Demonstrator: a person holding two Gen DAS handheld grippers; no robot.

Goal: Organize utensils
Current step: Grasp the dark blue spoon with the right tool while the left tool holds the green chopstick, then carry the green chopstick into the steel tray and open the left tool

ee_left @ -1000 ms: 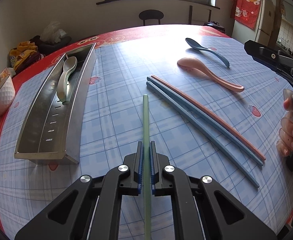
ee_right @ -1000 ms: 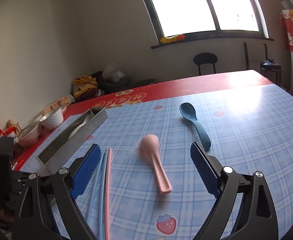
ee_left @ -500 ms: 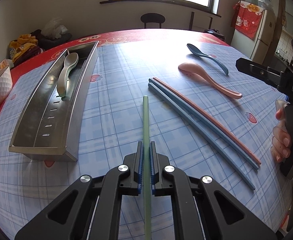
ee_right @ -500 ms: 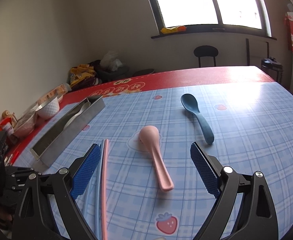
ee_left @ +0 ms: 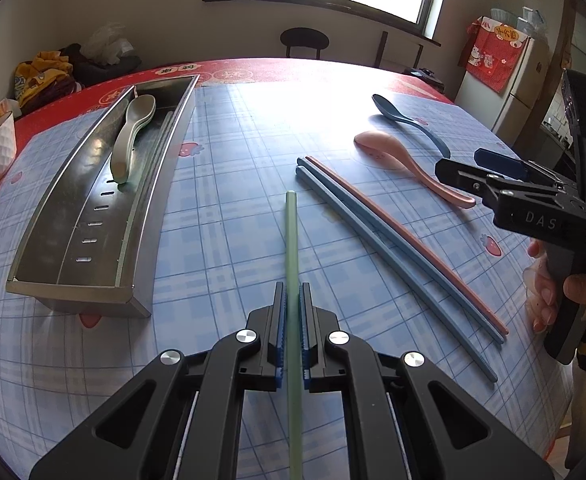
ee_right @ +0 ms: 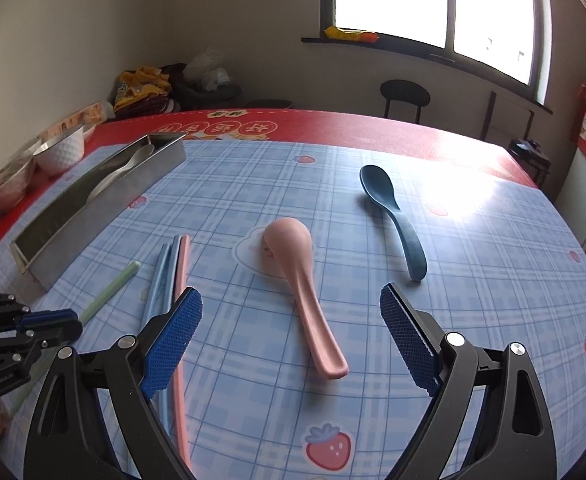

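The left gripper [ee_left: 291, 336] pinches a green chopstick [ee_left: 292, 236] lengthwise, presumably to slide it into the steel tray [ee_left: 73, 292] beside the grey spoon [ee_left: 131, 136], while the right gripper [ee_right: 291, 344] hovers with fingers wide over the pink spoon [ee_right: 301, 272] on the bench [ee_left: 229, 184].

Green chopstick [ee_left: 292, 240]: clamped, pointing to 12 o'clock. Steel tray [ee_left: 53, 280] at 10 o'clock contains a green spoon [ee_left: 131, 136]. Blue chopsticks [ee_left: 393, 256], pink chopstick [ee_left: 405, 240], pink spoon [ee_right: 299, 268], blue spoon [ee_right: 393, 216] lie at 2 o'clock.
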